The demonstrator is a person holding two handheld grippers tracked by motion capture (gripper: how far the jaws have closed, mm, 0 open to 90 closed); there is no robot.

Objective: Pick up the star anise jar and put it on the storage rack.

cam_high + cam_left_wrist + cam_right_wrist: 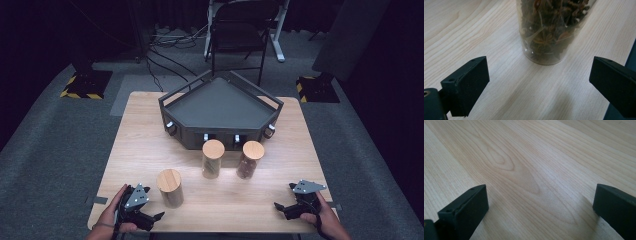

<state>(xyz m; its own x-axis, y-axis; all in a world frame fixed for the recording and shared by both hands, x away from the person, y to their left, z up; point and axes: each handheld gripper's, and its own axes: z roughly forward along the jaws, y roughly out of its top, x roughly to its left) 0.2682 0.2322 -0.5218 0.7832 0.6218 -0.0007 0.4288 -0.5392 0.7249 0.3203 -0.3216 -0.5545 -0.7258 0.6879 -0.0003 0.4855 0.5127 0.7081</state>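
Three clear jars with round wooden lids stand on the wooden table (280, 150). The nearest jar (170, 188) is at the front left, just right of my left gripper (154, 207). In the left gripper view this jar (551, 32) holds dark dried spices, star anise among them, and it stands a short way beyond the jaws. My left gripper (539, 85) is open with only bare wood between its pads. The other two jars (213, 159) (249, 160) stand side by side at mid-table. At the front right, my right gripper (283, 196) (540, 212) rests low over bare wood, open and empty.
A dark grey five-sided tray (172, 100) on a raised frame sits at the table's far centre, just behind the two middle jars. A folding chair (239, 35) and cables lie on the floor beyond. The table's front edge runs close under both hands.
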